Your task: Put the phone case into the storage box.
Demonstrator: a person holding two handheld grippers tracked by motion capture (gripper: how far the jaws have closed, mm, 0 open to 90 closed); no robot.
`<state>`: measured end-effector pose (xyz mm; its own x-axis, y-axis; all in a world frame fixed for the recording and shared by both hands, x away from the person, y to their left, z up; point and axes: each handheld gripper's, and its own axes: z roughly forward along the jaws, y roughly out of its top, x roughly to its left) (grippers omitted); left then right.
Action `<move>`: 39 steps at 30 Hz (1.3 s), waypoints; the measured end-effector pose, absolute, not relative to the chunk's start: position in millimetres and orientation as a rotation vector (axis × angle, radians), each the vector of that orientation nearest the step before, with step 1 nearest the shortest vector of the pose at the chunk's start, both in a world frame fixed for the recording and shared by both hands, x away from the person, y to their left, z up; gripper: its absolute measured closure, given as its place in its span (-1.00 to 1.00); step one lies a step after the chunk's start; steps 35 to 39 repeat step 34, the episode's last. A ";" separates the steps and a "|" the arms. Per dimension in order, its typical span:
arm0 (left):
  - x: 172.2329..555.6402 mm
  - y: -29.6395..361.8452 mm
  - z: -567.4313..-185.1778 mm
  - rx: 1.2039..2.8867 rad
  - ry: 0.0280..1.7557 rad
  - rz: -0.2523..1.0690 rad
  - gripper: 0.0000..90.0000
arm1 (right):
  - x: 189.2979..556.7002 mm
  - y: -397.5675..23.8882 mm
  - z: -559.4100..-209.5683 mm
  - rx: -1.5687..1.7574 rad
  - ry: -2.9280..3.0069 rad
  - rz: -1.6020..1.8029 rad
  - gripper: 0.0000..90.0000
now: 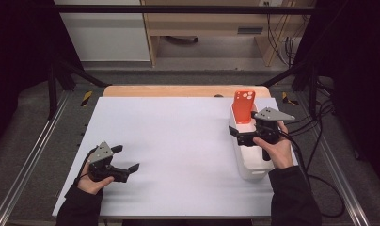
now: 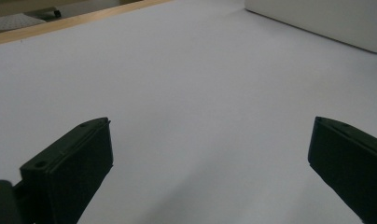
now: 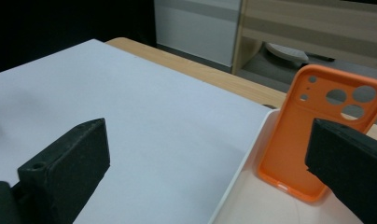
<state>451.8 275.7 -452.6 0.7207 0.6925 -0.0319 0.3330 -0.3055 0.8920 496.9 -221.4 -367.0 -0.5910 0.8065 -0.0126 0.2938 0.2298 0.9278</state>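
Leaning against the far wall of the white bin (image 1: 248,162), the orange phone case (image 1: 244,106) stands easy to grab; the right gripper (image 1: 244,134) hovers over the bin, jaws spread, while the left gripper (image 1: 123,163) waits released on the table (image 1: 178,141)

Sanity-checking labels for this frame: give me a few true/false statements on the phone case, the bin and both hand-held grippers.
1. The orange phone case stands upright in the white bin. True.
2. The right hand-held gripper is clamped on the case. False: its jaws are open, the case unheld.
3. The left hand-held gripper is open over bare table. True.
4. The case lies flat on the table. False: it leans inside the bin.
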 end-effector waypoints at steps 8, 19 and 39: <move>450.8 275.4 -451.3 1.902 0.784 0.441 -1.00 | 469.0 -243.9 -384.1 0.866 2.069 1.432 -0.99; 450.0 275.9 -448.9 1.880 0.777 0.435 -1.00 | 445.1 -279.6 -411.2 0.801 2.111 1.497 -0.99; 449.0 272.6 -447.4 1.877 0.758 0.430 -1.00 | 432.7 -308.0 -432.1 0.854 2.076 1.518 -0.99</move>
